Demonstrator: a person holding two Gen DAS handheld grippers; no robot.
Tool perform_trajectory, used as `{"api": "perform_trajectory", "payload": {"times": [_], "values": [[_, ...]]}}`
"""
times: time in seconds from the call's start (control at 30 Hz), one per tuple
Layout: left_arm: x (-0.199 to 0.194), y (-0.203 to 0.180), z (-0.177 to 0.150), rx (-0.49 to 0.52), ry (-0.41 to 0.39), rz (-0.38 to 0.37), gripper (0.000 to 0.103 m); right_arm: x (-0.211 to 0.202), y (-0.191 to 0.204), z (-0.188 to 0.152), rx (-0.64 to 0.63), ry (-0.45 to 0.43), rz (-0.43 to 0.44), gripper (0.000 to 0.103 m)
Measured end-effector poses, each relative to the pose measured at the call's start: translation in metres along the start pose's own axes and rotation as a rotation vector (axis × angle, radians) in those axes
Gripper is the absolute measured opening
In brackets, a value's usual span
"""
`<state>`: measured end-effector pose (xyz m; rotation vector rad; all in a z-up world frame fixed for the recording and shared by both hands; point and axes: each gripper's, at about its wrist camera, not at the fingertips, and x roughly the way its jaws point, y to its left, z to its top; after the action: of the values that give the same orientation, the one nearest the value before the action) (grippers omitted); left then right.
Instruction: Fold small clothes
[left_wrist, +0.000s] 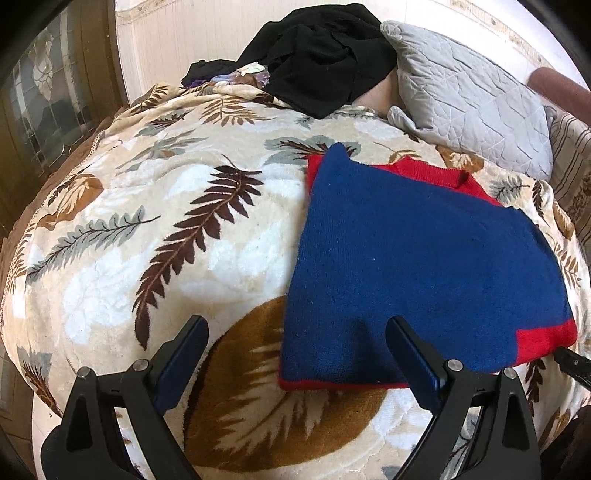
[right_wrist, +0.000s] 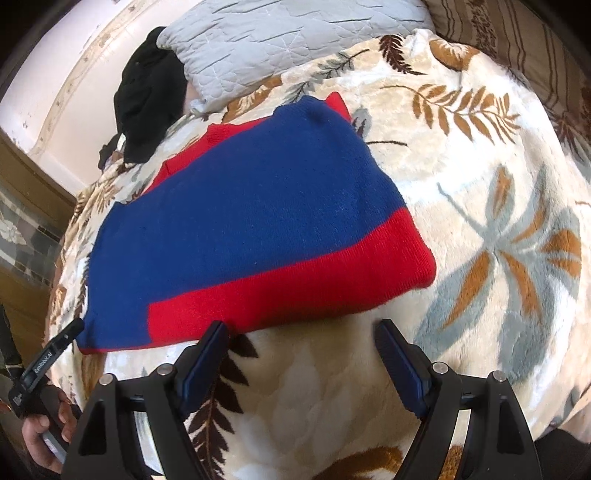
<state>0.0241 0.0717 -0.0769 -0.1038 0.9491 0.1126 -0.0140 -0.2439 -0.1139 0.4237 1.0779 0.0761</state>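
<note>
Item 1. Left gripper (left_wrist: 297, 332), bottom centre of the left wrist view: jaws spread wide, nothing between the pads. Its right finger overlaps the near hem of the garment in the picture; contact cannot be told.

Item 2. Right gripper (right_wrist: 301, 334), bottom centre of the right wrist view: jaws likewise wide apart and empty, tips just short of the garment's red band, over bare blanket. A person's hand (right_wrist: 44, 424) shows at lower left of this view, holding the other tool.

Item 3. Knitted sweater (left_wrist: 413, 254), blue with red trim, centre right of the left wrist view and centre of the right wrist view (right_wrist: 255, 221). It lies flat on the bed in a roughly rectangular shape, apparently already folded in part, red edges showing at the far side.

Item 4. Leaf-print plush blanket (left_wrist: 147, 229), bearing everything.

Item 5. Grey quilted pillow (left_wrist: 469, 96), upper right, well beyond the sweater.

Item 6. Heap of black clothes (left_wrist: 325, 55), top centre, beside the pillow.

Handling note, as a judgement: the next fold probably calls for each gripper to pinch one near corner, taking every knit layer and none of the blanket pile, then lifting both together and laying the hem evenly onto the far edge.
</note>
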Motion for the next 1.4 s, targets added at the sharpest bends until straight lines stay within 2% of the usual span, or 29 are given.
{"api": "perform_trajectory", "payload": {"times": [0.13,0.3,0.57,0.77,0.83,0.87,0.9,0.93,1.0,1.07,1.13,1.17,1.2,1.27,1.33,1.37,1.4], "values": [[-0.001,0.0,0.002,0.0,-0.005,-0.004,0.097,-0.005,-0.008,-0.003,0.059,0.004,0.042,0.085],[-0.001,-0.001,0.003,0.001,-0.004,-0.004,0.097,-0.009,-0.02,-0.003,0.16,0.015,0.134,0.085],[-0.006,-0.02,0.013,0.011,-0.024,-0.029,0.097,-0.001,-0.056,0.005,0.427,-0.009,0.316,0.085],[-0.004,-0.057,0.023,0.082,-0.041,-0.052,0.097,0.004,-0.069,0.015,0.506,-0.072,0.338,0.084],[0.0,-0.068,0.023,0.106,-0.032,-0.055,0.097,0.005,-0.065,0.021,0.492,-0.088,0.309,0.072],[0.002,-0.073,0.023,0.116,-0.027,-0.057,0.097,0.009,-0.064,0.026,0.472,-0.079,0.287,0.037],[0.004,-0.077,0.023,0.125,-0.022,-0.057,0.097,0.02,-0.064,0.031,0.448,-0.035,0.256,0.01],[0.005,-0.079,0.023,0.13,-0.019,-0.055,0.097,0.025,-0.064,0.033,0.438,-0.018,0.253,0.01],[0.006,-0.085,0.023,0.151,-0.013,-0.048,0.097,0.015,-0.056,0.034,0.391,-0.04,0.22,0.009],[-0.002,-0.083,0.026,0.14,-0.055,-0.039,0.097,-0.011,-0.043,0.034,0.313,-0.108,0.176,0.009],[-0.006,-0.08,0.03,0.114,-0.078,-0.046,0.097,-0.018,-0.042,0.03,0.269,-0.107,0.139,0.009],[-0.004,-0.08,0.031,0.105,-0.078,-0.051,0.097,-0.007,-0.047,0.027,0.262,-0.064,0.106,0.01],[0.001,-0.081,0.031,0.103,-0.068,-0.048,0.097,0.009,-0.057,0.022,0.286,0.002,0.112,0.015],[0.016,-0.087,0.03,0.123,-0.016,-0.04,0.097,0.003,-0.068,0.022,0.339,-0.014,0.19,0.017],[0.034,-0.093,0.023,0.155,0.03,-0.027,0.097,-0.01,-0.059,0.027,0.272,-0.032,0.179,0.051],[0.041,-0.094,0.019,0.165,0.049,-0.016,0.097,-0.019,-0.054,0.027,0.231,-0.054,0.16,0.077],[0.045,-0.096,0.015,0.174,0.044,-0.006,0.097,-0.024,-0.052,0.026,0.209,-0.068,0.136,0.08]]}}
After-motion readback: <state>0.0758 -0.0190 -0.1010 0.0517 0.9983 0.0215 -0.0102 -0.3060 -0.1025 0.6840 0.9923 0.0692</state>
